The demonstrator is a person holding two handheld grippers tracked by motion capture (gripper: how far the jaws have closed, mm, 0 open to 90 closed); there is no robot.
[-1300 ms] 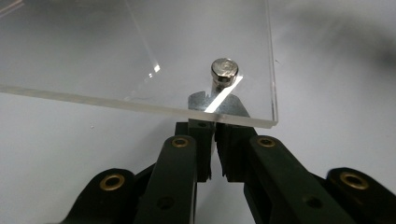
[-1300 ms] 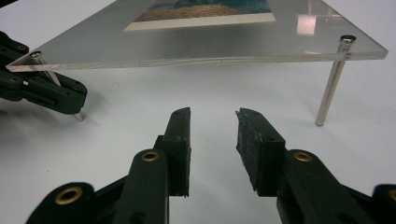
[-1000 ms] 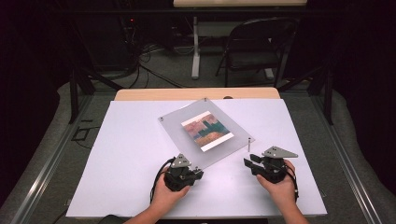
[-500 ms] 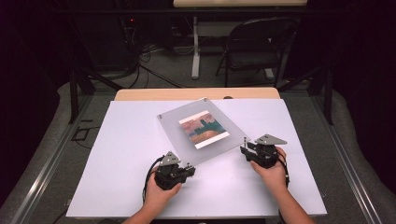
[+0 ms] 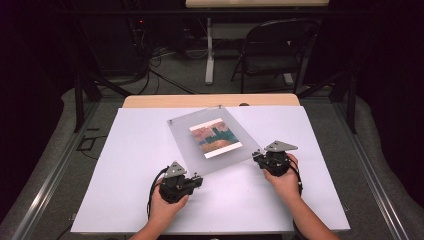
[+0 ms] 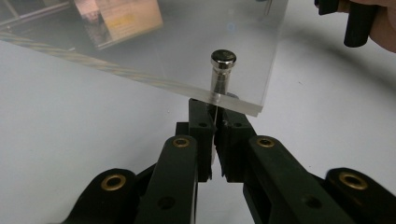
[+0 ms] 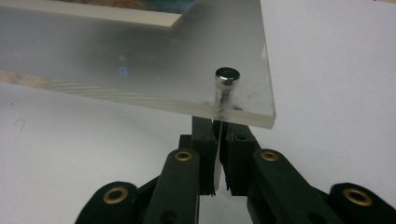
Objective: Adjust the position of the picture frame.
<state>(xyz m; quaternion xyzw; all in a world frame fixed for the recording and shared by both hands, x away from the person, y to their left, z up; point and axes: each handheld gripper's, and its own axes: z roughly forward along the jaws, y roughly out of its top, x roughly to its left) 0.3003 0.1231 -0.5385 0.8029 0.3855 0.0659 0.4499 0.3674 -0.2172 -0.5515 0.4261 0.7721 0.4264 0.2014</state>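
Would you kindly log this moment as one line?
scene: acrylic frame on table | left gripper: shut on frame corner | right gripper: just closed on frame corner | stage: both corners gripped

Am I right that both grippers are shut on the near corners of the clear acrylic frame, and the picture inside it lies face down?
Not quite. The picture lies face up, its colours plain in the high view. The rest holds: left gripper and right gripper are shut at the acrylic frame's near corners.

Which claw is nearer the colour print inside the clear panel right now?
Right, slightly. The right claw grips the panel at its near right corner, beside the print; the left claw grips the near left corner, farther below it.
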